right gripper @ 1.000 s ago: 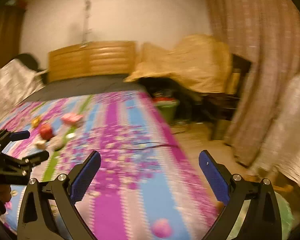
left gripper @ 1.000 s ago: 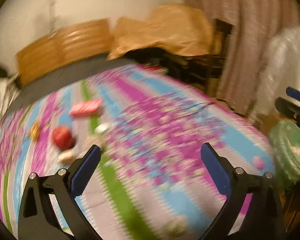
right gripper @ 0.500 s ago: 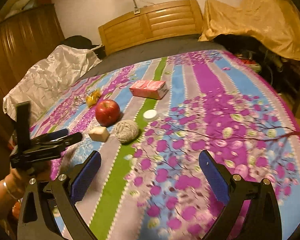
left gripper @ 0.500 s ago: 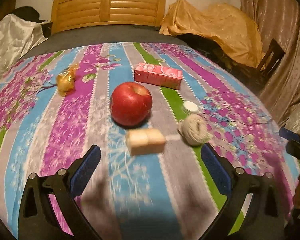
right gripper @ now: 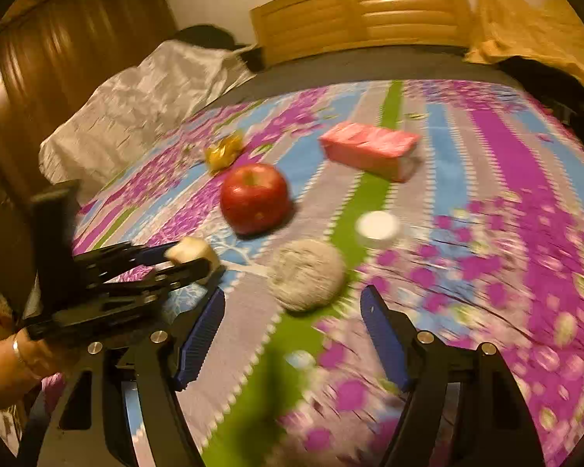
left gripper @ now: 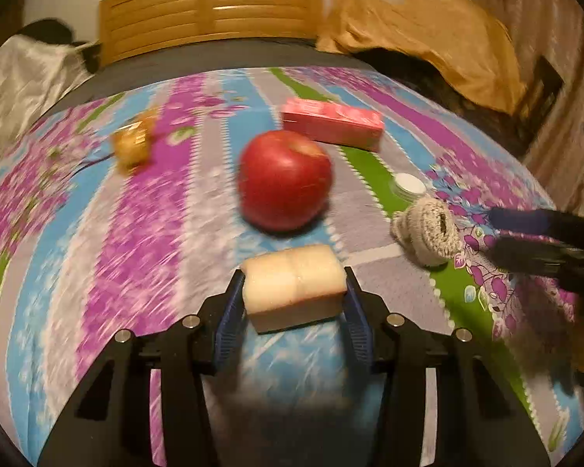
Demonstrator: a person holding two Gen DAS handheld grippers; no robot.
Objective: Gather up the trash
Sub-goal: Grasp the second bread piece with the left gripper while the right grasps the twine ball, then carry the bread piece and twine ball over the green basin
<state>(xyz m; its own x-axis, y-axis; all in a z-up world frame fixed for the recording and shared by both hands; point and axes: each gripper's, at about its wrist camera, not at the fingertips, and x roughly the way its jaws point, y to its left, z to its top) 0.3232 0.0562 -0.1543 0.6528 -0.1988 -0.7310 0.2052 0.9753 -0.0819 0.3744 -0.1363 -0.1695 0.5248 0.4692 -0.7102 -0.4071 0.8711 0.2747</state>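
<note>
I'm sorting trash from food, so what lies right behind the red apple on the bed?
Behind the apple lies a pink carton on its side, and left of it a yellow wrapper. The bedspread directly behind the apple is covered.

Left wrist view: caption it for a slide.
Left claw shut on pale block, with apple and pink carton beyond on the striped bedspread.

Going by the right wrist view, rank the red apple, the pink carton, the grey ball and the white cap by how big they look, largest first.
1. Pink carton, the longest, though farthest away.
2. Red apple and grey ball: look about alike; the ball lies nearer the camera, so I won't rank them.
3. White cap, clearly smallest.
</note>
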